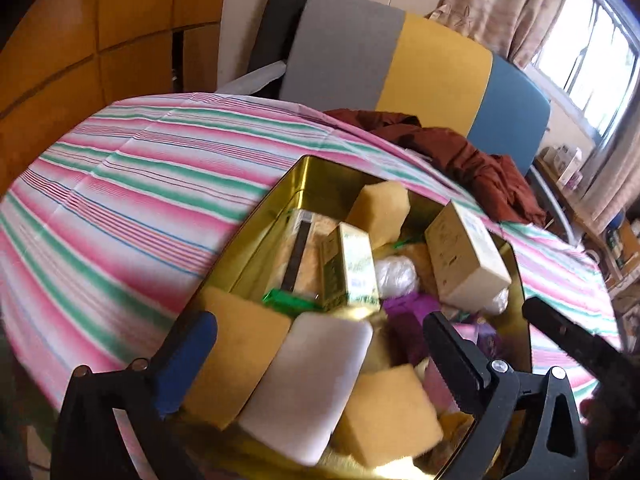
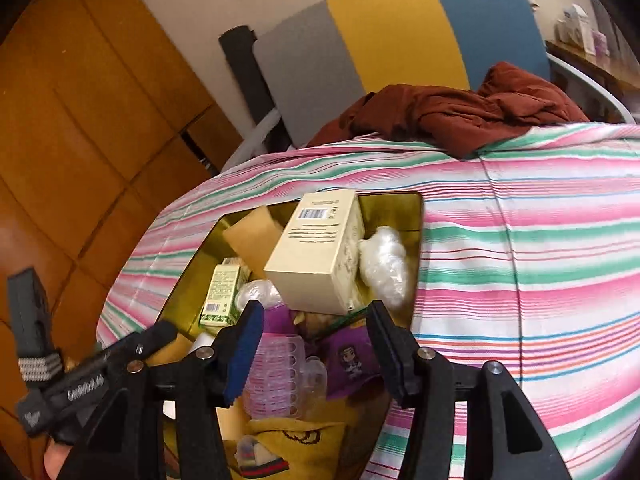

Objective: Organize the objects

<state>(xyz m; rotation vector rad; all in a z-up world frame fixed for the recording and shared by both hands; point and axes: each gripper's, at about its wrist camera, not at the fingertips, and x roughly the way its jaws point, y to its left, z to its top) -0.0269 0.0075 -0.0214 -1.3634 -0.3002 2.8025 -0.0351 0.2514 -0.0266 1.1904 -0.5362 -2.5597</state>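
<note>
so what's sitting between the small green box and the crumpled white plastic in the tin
In the right wrist view, the big cream box stands between the small green box and the crumpled white plastic, leaning inside the gold tin.

A gold tin [image 1: 308, 168] is sitting on a cloth [image 1: 120, 200] striped in pink, green, white and blue, holding yellow sponges [image 1: 380, 208], a white pad [image 1: 308, 384] and a cream box [image 2: 316, 252]. At twelve o'clock a panel [image 1: 420, 64] is showing grey, yellow and blue bands. A rust-brown garment [image 2: 460, 108] is lying at one o'clock.
</note>
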